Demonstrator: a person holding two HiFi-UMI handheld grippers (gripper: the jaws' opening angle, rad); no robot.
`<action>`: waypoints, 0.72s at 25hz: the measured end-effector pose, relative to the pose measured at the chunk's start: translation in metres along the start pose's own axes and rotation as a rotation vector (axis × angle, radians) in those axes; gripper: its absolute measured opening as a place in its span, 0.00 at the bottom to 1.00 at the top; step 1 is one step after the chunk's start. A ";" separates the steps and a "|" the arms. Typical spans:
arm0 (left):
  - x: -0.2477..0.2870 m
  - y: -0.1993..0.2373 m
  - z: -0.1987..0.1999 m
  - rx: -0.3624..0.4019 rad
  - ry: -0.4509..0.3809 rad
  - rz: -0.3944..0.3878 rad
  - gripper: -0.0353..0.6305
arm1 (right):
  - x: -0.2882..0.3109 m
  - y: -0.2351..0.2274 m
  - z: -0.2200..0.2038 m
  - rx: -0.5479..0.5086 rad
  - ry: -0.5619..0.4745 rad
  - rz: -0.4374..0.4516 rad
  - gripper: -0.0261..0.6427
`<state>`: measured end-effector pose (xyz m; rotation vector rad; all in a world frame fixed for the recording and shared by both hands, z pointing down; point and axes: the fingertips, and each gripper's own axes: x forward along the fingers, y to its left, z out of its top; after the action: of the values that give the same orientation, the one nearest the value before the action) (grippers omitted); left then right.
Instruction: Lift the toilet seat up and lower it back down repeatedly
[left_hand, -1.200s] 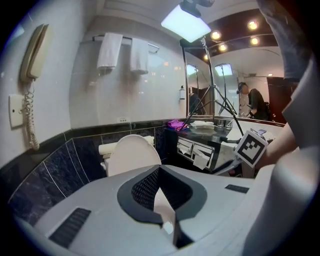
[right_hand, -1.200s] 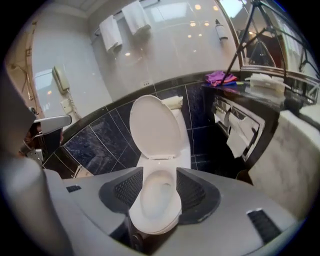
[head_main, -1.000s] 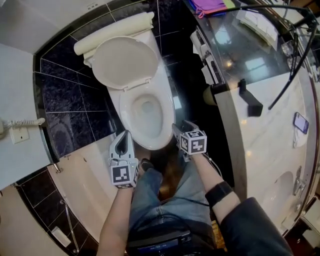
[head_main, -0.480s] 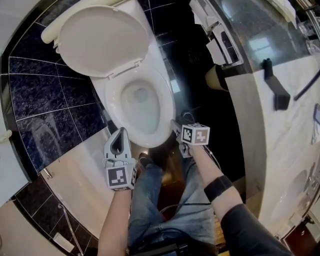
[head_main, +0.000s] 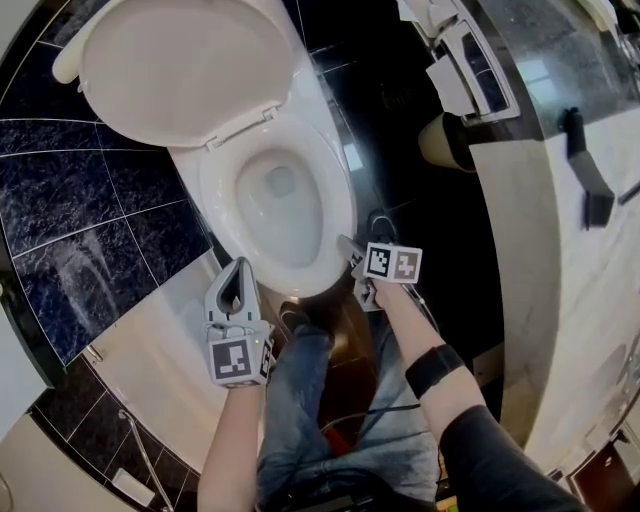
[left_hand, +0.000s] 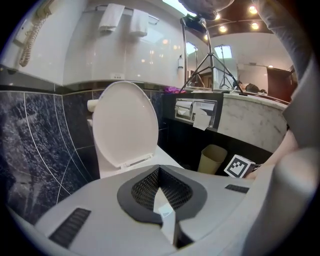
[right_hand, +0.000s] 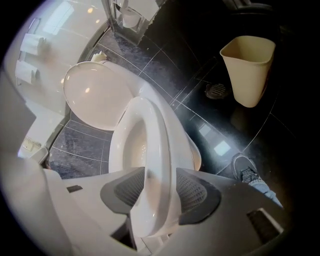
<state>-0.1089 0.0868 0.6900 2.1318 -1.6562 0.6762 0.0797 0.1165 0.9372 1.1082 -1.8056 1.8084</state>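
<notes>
The white toilet stands with its lid (head_main: 185, 65) raised against the tank and its seat (head_main: 335, 195) lying down on the bowl. My right gripper (head_main: 346, 246) is at the seat's front right edge. In the right gripper view the seat's rim (right_hand: 150, 130) runs between the two pads of this gripper (right_hand: 152, 192); the jaws have just been closing and I see no firm squeeze. My left gripper (head_main: 243, 264) hangs left of the bowl's front, shut and empty, apart from the toilet. Its own view faces the raised lid (left_hand: 122, 122) over its closed tips (left_hand: 159, 169).
A beige waste bin (head_main: 445, 140) stands on the dark floor right of the toilet, below wall-mounted paper holders (head_main: 455, 70). A marble counter (head_main: 590, 300) fills the right side. Dark tiled wall (head_main: 70, 200) lies left. The person's shoe (head_main: 292, 318) is just before the bowl.
The head view has closed in on the toilet. Both grippers have sunk; the right one has rolled and come onto the seat's front rim. The lid and seat have not moved.
</notes>
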 end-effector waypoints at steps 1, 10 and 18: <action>0.000 0.000 -0.003 0.001 0.004 0.000 0.05 | 0.002 -0.003 -0.001 -0.001 0.006 0.003 0.33; 0.004 0.007 -0.025 0.005 0.016 0.001 0.05 | 0.000 0.001 0.003 0.003 0.005 0.033 0.27; 0.006 0.001 -0.029 -0.013 0.025 -0.010 0.05 | -0.001 0.000 0.003 0.056 0.001 0.031 0.24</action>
<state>-0.1133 0.0974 0.7169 2.1131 -1.6318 0.6847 0.0811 0.1135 0.9359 1.1051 -1.7910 1.8879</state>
